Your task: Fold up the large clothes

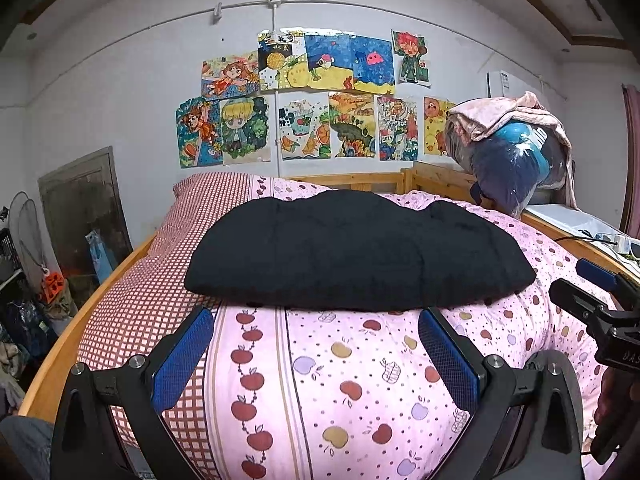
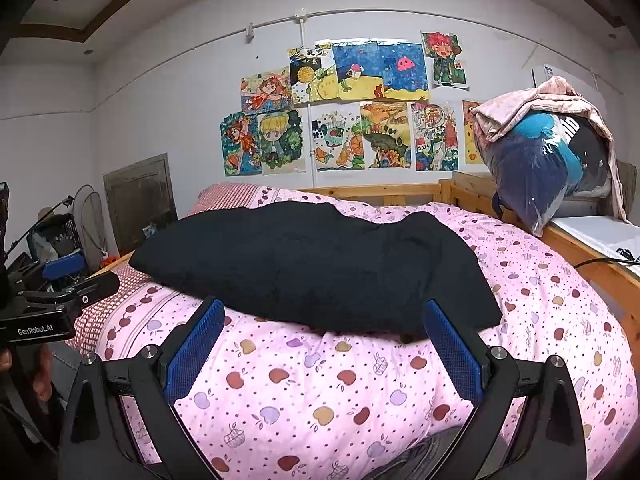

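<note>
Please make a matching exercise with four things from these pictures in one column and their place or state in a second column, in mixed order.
1. black garment
2. left gripper
3. drawings
4. plastic bag of clothes

A. on the wall
B. open, holding nothing
C. lying on the pink quilt
D. at the bed's right side, on the wooden rail

Pairs: 1-C, 2-B, 3-A, 4-D

Black garment [image 1: 356, 248], pink apple-print quilt [image 1: 360, 380]

Folded black garment [image 1: 356, 252] lies on the pink apple-print bedspread [image 1: 340, 380]; left gripper [image 1: 316, 320] jaws spread just before it
</note>
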### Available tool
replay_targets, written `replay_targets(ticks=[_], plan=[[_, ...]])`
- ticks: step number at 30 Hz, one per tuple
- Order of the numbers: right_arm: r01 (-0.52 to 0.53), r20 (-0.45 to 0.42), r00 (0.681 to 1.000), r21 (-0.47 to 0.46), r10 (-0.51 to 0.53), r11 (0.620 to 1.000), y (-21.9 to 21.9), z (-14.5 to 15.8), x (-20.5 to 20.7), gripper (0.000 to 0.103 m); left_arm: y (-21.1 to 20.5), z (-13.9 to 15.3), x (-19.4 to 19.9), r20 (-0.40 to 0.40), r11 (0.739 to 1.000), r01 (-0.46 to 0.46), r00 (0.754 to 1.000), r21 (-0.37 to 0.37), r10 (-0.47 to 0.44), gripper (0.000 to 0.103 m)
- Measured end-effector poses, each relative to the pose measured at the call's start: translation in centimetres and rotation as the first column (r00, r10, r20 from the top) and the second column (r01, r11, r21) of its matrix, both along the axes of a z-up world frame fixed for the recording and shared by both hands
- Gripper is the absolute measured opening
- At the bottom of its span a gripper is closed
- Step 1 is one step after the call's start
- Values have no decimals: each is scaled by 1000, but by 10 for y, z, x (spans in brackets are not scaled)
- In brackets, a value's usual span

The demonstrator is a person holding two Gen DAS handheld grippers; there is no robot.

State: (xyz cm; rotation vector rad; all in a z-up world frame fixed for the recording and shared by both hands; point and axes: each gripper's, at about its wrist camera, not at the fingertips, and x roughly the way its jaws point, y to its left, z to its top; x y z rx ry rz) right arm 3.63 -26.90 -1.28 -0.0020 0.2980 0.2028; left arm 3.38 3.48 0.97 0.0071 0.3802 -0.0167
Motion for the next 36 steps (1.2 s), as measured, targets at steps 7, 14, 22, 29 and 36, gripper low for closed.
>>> replay_targets(ticks=[7,14,22,29,36], plan=[[-5,-23,1000,12,5,1000,-4,-13,-5,98,-1,-8,-8,2,1000,2,1000,10,-2,103],[1,-24,1000,20,-1,1000,-8,-17,-6,98,-2,-10,-9,2,1000,1,1000,11,-2,103],[0,-30,1000,21,1,1000,-8,-20,-8,98,-3,-10,-10,1,1000,0,1000,11,0,103],[2,-24,1000,21,-2,1000,-8,-20,-9,98,-2,-11,-11,0,1000,-1,1000,13,1,103],[4,-23,1000,21,-4,1000,-8,-20,-9,98,-2,-11,-11,0,1000,-1,1000,12,1,103]])
